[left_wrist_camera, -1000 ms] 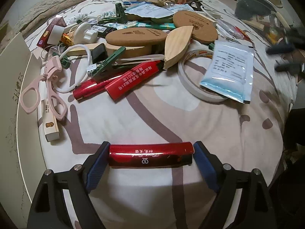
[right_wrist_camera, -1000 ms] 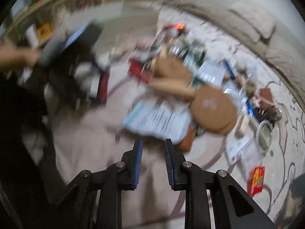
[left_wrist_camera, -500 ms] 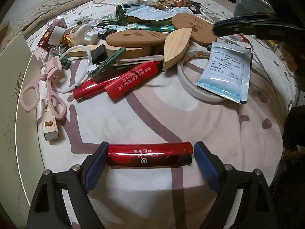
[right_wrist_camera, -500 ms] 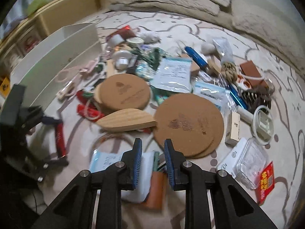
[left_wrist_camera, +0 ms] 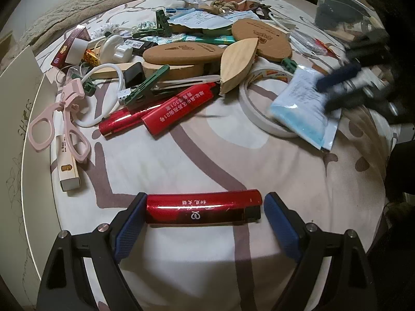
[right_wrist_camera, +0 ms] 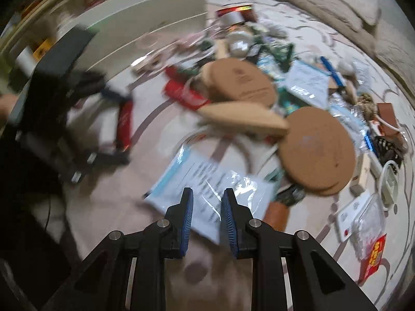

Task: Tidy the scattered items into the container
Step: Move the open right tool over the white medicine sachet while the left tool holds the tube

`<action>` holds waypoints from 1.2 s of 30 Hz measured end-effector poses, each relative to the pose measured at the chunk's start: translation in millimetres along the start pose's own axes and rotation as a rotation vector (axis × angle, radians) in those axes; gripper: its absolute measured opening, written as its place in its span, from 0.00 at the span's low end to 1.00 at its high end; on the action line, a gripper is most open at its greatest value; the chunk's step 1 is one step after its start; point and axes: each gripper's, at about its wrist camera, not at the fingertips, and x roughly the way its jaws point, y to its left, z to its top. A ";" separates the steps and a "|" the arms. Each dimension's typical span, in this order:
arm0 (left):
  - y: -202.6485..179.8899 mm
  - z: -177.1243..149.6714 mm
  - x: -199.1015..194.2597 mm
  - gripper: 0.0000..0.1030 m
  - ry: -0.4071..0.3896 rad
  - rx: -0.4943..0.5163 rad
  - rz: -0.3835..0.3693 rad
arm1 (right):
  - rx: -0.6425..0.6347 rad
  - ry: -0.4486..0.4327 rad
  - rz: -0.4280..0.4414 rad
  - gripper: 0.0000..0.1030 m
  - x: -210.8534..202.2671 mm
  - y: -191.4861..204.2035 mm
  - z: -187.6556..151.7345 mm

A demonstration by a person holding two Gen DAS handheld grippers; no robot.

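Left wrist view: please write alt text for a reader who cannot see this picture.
A red tube lies crosswise between the open fingers of the left gripper on a patterned bedsheet. Behind it is a clutter of more red tubes, cork coasters, pink scissors and a tape ring. At right, the blurred right gripper is over a blue packet.

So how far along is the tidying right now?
Barely started. Nothing visibly done: the white container shows no items inside. In hand: the left gripper straddles a red lighter, jaws not clamped. The right gripper, jaws narrow and empty, hovers over a blue packet. Left: the pile, including pink scissors and cork coasters.
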 end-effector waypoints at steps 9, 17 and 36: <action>2.5 -0.1 -1.2 0.87 0.007 0.004 0.005 | -0.085 0.059 0.105 0.23 -5.4 20.4 -21.4; 0.0 4.8 3.8 0.87 -0.010 0.004 0.001 | 0.245 -0.213 0.041 0.23 -39.6 -45.3 -0.1; -6.3 11.1 7.0 0.87 -0.019 0.040 0.006 | 0.405 -0.050 0.136 0.23 -4.1 -69.2 -4.4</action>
